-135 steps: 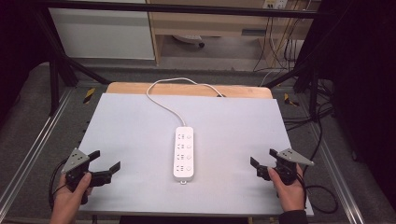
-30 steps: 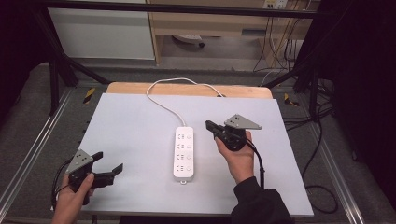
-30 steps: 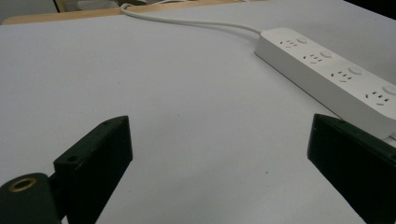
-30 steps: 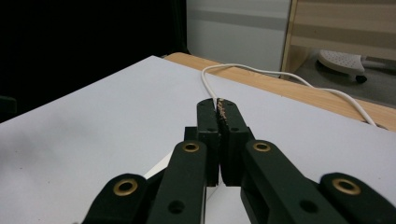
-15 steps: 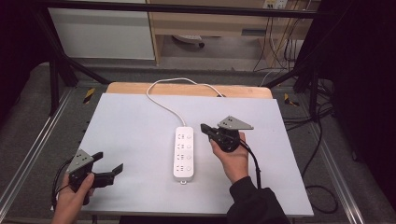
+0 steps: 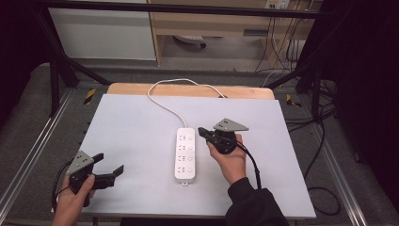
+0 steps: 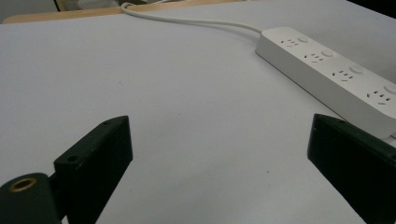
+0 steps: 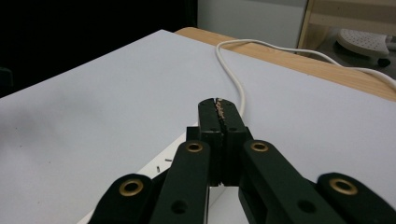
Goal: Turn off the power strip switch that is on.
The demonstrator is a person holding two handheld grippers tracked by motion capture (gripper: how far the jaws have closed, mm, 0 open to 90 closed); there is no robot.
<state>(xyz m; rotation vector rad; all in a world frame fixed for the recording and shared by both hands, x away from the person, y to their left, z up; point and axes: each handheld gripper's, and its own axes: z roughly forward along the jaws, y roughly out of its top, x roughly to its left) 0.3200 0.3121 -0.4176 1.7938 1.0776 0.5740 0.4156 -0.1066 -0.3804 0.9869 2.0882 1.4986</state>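
Note:
A white power strip (image 6: 185,153) with several sockets and buttons lies lengthwise in the middle of the grey table top (image 6: 136,127). Its white cable (image 6: 164,103) runs off the far edge. My right gripper (image 6: 201,131) is shut, jaws pressed together with nothing between them, its tip just right of the strip's far end. In the right gripper view the closed jaws (image 8: 218,105) point over the strip toward the cable (image 8: 238,88). My left gripper (image 6: 109,169) rests at the near left, open and empty. In the left gripper view the strip (image 7: 336,79) lies ahead to the right.
A wooden board edge (image 6: 188,90) shows beyond the grey top. Metal frame rails (image 6: 28,155) run along both sides. Cables (image 6: 324,141) trail on the floor at the right, and shelving (image 6: 207,28) stands behind the table.
My right gripper has come from the near right corner to beside the strip's far end, then shifted slightly left and down. The left gripper has stayed put.

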